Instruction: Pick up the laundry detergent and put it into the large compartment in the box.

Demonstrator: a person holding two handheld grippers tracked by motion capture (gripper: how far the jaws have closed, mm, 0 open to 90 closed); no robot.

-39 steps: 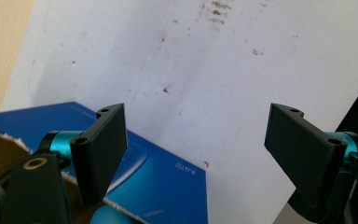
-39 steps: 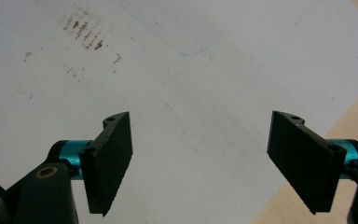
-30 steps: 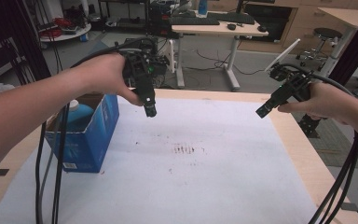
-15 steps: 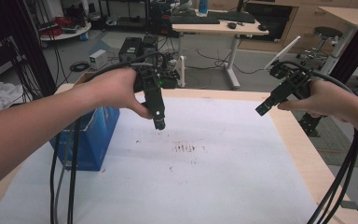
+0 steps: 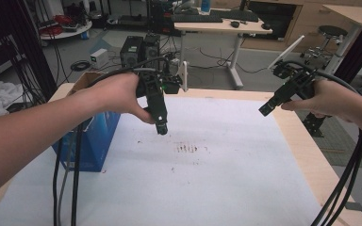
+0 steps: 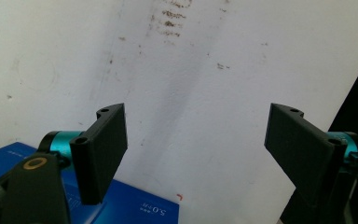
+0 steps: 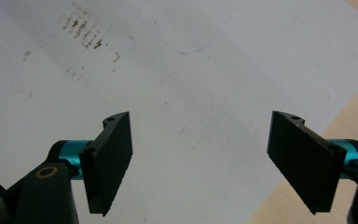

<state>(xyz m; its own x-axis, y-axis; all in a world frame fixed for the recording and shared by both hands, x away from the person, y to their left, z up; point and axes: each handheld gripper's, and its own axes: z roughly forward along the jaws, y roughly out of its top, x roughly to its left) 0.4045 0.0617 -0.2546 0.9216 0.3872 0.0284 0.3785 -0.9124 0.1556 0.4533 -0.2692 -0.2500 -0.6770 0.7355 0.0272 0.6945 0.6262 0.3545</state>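
Grippers were held apart above a white paper sheet (image 5: 207,183) that covered a pale wooden counter (image 5: 311,160). The left gripper (image 5: 161,129), a black two-jaw tool clasped in the person's left hand (image 5: 118,96), was pointed steeply down over the sheet, just beside a blue cardboard box (image 5: 92,141) that stood near the counter's left edge. In the left gripper view, its jaws were seen spread wide with nothing between them, bare paper below and a corner of the box (image 6: 135,205) showing at the bottom.

The right gripper (image 5: 265,110), another black two-jaw tool, was held in the right hand (image 5: 327,96) over the sheet's right margin and was tilted down toward the middle of the counter. In the right gripper view, its jaws were likewise seen parted and empty above the paper, with the wooden counter edge (image 7: 354,107) at the right.

A patch of small brown smudges (image 5: 187,148) was marked on the sheet between the two tools, nearer the left one. Black cables (image 5: 66,183) were trailed from the left gripper past the box, and others (image 5: 344,183) from the right.
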